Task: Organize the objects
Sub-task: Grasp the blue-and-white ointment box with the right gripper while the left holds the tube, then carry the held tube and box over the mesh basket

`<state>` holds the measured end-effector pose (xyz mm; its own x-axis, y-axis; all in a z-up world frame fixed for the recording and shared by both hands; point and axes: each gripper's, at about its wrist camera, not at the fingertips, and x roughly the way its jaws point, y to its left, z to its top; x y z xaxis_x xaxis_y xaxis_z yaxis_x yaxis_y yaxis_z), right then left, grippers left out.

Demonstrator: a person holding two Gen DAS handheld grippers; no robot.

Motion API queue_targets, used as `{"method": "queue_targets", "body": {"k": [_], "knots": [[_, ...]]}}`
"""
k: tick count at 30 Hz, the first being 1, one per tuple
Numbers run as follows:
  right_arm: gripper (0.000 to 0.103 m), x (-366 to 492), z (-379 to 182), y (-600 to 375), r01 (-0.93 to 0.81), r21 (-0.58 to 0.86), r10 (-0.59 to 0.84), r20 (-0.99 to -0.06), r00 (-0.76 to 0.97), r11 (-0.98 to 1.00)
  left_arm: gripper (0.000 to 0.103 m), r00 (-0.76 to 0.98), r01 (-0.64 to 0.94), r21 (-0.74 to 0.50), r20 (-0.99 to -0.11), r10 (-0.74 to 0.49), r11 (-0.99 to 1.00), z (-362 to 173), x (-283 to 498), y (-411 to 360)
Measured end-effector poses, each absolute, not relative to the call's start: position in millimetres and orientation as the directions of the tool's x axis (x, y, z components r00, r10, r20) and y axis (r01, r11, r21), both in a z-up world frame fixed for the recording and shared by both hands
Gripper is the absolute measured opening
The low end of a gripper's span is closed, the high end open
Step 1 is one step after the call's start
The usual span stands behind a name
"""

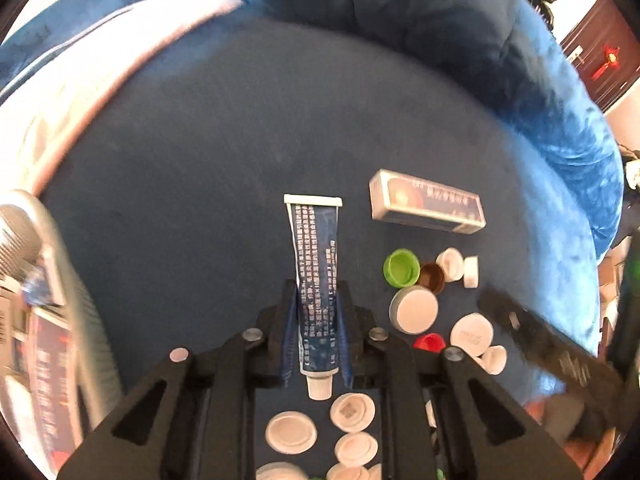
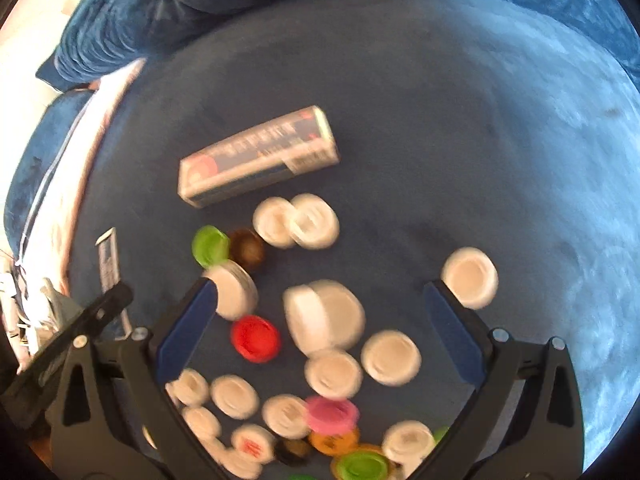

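My left gripper is shut on a dark blue ointment tube, its white cap pointing back toward the camera, held above the blue cushion. A white and blue medicine box lies to its right; it also shows in the right wrist view. My right gripper is open and empty above a scatter of bottle caps, with a large white cap and a red cap between its fingers. The tube shows at the left of the right wrist view.
Green, brown and several white caps lie right of the tube. Pink, orange and green caps lie near the right gripper's base. A metal basket with boxes stands at the left. Blue pillows ring the back.
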<state>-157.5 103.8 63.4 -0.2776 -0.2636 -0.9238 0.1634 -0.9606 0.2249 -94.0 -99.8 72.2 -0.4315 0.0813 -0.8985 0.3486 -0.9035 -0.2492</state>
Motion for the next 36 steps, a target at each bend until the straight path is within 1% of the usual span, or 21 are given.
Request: {"method": "queue_targets", "body": {"k": [1, 3, 4, 5, 7, 9, 13, 16, 18, 19, 20, 21, 22, 23, 24, 25, 28, 31, 34, 36], "knots": [[0.103, -165, 66, 95, 0.2, 0.215, -0.266, -0.922, -0.281, -0.956, 0.017, -0.436, 0.339, -0.252, -0.896, 0.086, -0.907, 77, -90, -102], [0.103, -180, 70, 70, 0.351, 0.17, -0.275, -0.922, -0.273, -0.921, 0.017, -0.433, 0.325, -0.251, -0.897, 0.092, -0.912, 79, -100, -100], [0.103, -186, 69, 56, 0.441, 0.12, -0.254, -0.932, -0.258, -0.889, 0.017, -0.429, 0.319, -0.248, -0.899, 0.094, -0.915, 77, -96, -104], [0.103, -192, 67, 40, 0.554, 0.039, -0.21, -0.945, -0.249, -0.831, 0.017, -0.42, 0.313, -0.244, -0.902, 0.097, -0.918, 74, -95, -97], [0.103, -196, 65, 23, 0.669, -0.056, -0.162, -0.953, -0.258, -0.741, 0.017, -0.399, 0.304, -0.245, -0.91, 0.111, -0.921, 70, -91, -100], [0.103, -203, 59, 7, 0.771, -0.121, -0.117, -0.962, -0.247, -0.625, 0.018, -0.379, 0.291, -0.246, -0.917, 0.124, -0.925, 61, -91, -97], [0.103, -222, 45, -8, 0.828, -0.182, -0.054, -0.967, -0.248, -0.53, 0.018, -0.379, 0.296, -0.245, -0.917, 0.122, -0.923, 59, -96, -102], [0.103, -236, 31, -11, 0.84, -0.149, -0.046, -0.978, -0.202, -0.522, 0.018, -0.386, 0.305, -0.25, -0.915, 0.121, -0.919, 60, -94, -109], [0.101, -240, 20, -10, 0.846, -0.077, -0.06, -0.99, -0.127, -0.528, 0.018, -0.386, 0.31, -0.25, -0.915, 0.119, -0.917, 61, -91, -111], [0.098, -236, 16, -9, 0.851, -0.028, -0.084, -0.993, -0.084, -0.524, 0.018, -0.386, 0.313, -0.251, -0.915, 0.118, -0.916, 61, -90, -113], [0.092, -232, 14, -7, 0.855, -0.014, -0.096, -0.993, -0.074, -0.518, 0.017, -0.388, 0.314, -0.253, -0.914, 0.119, -0.915, 60, -88, -114], [0.071, -228, 13, -5, 0.857, -0.007, -0.101, -0.992, -0.07, -0.515, 0.018, -0.391, 0.317, -0.256, -0.913, 0.12, -0.913, 61, -89, -114], [0.057, -226, 13, -3, 0.855, 0.004, -0.11, -0.992, -0.062, -0.518, 0.017, -0.393, 0.319, -0.259, -0.911, 0.121, -0.912, 62, -88, -115], [0.054, -222, 16, 1, 0.847, 0.01, -0.125, -0.99, -0.066, -0.531, 0.017, -0.398, 0.319, -0.264, -0.909, 0.124, -0.91, 63, -88, -114], [0.045, -220, 19, 4, 0.842, 0.017, -0.133, -0.989, -0.065, -0.538, 0.017, -0.397, 0.32, -0.267, -0.909, 0.127, -0.909, 65, -88, -113], [0.041, -217, 24, 8, 0.835, 0.024, -0.143, -0.987, -0.066, -0.55, 0.017, -0.4, 0.317, -0.273, -0.907, 0.132, -0.908, 67, -88, -112], [0.04, -206, 44, 17, 0.816, -0.005, -0.162, -0.979, -0.121, -0.578, 0.017, -0.423, 0.306, -0.294, -0.894, 0.147, -0.906, 78, -83, -109], [0.038, -183, 75, 26, 0.779, 0.015, -0.216, -0.964, -0.156, -0.627, 0.017, -0.459, 0.293, -0.316, -0.874, 0.157, -0.902, 99, -76, -108], [0.037, -154, 103, 18, 0.702, 0.114, -0.296, -0.944, -0.143, -0.703, 0.018, -0.5, 0.277, -0.323, -0.853, 0.151, -0.905, 125, -59, -113], [0.037, -140, 115, -7, 0.649, 0.202, -0.356, -0.927, -0.114, -0.733, 0.017, -0.515, 0.285, -0.325, -0.845, 0.141, -0.902, 141, -38, -127]]}}
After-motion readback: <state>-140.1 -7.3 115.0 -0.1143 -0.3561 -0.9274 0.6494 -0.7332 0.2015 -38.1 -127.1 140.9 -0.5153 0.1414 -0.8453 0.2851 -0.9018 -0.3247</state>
